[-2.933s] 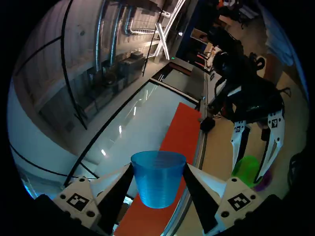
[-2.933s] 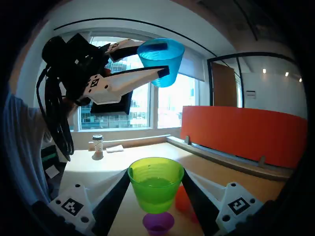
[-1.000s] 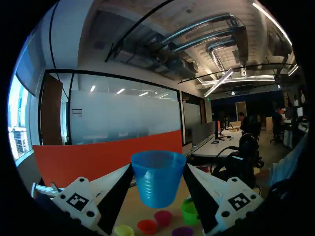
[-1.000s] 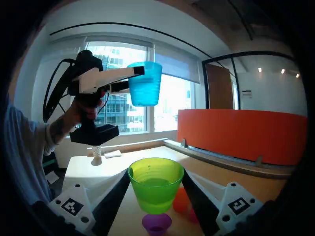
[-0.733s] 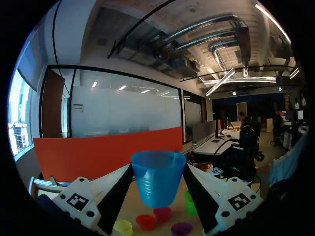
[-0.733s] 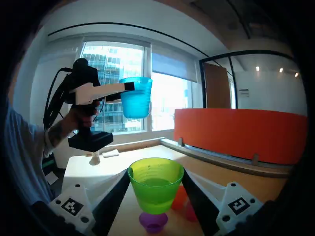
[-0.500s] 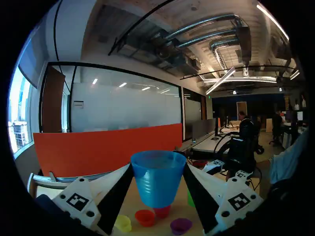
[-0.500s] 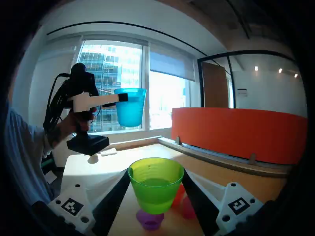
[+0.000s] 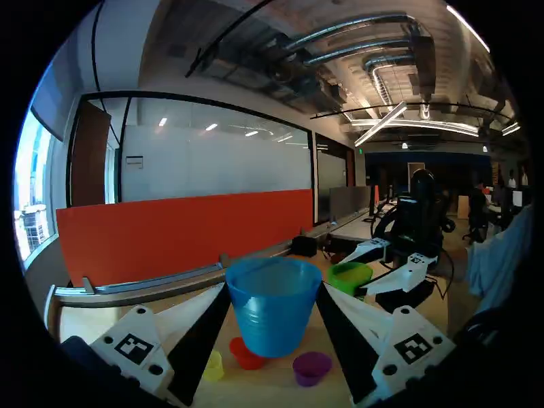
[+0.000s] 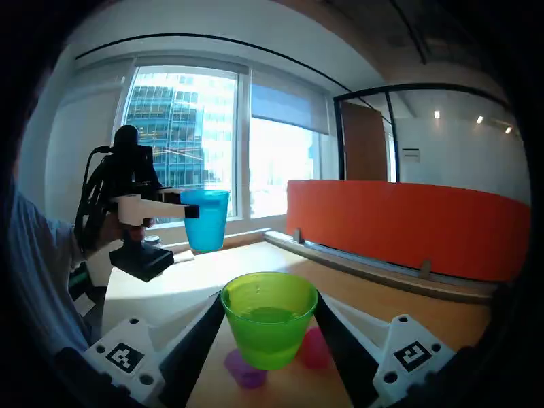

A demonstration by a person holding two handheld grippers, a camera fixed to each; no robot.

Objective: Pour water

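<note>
Left claw: clenched on the blue cup. Both fingers press its sides just under the rim. Cup is upright, mouth up, held clear of the worktop. Can't tell if there's water in it, since the wall is tinted and I only see it side-on.

Right claw: clenched on the green cup. Same grip, one finger on each side below the rim. Also upright. There's liquid in it, with the surface line visible partway up the wall.

Relative position: in the right gripper view, my left claw is off to the left and farther away, with the blue cup level. My hand is wrapped on its handle and a light sleeve is at the edge. In the left gripper view, the right claw and the green cup sit to the right of the blue cup, farther off. The two cups are apart, not touching, and neither is tipped.

On the worktop under the cups, left gripper view:
- small yellow cup, next to my left finger
- small red cup, partly hidden behind the blue cup
- small purple cup, to the right of it

All three stand mouth up. The right gripper view shows the purple one again, plus a small pink cup. Both are half hidden behind the green cup.

An orange partition runs along the far edge of the worktop. A window is behind the left claw.
</note>
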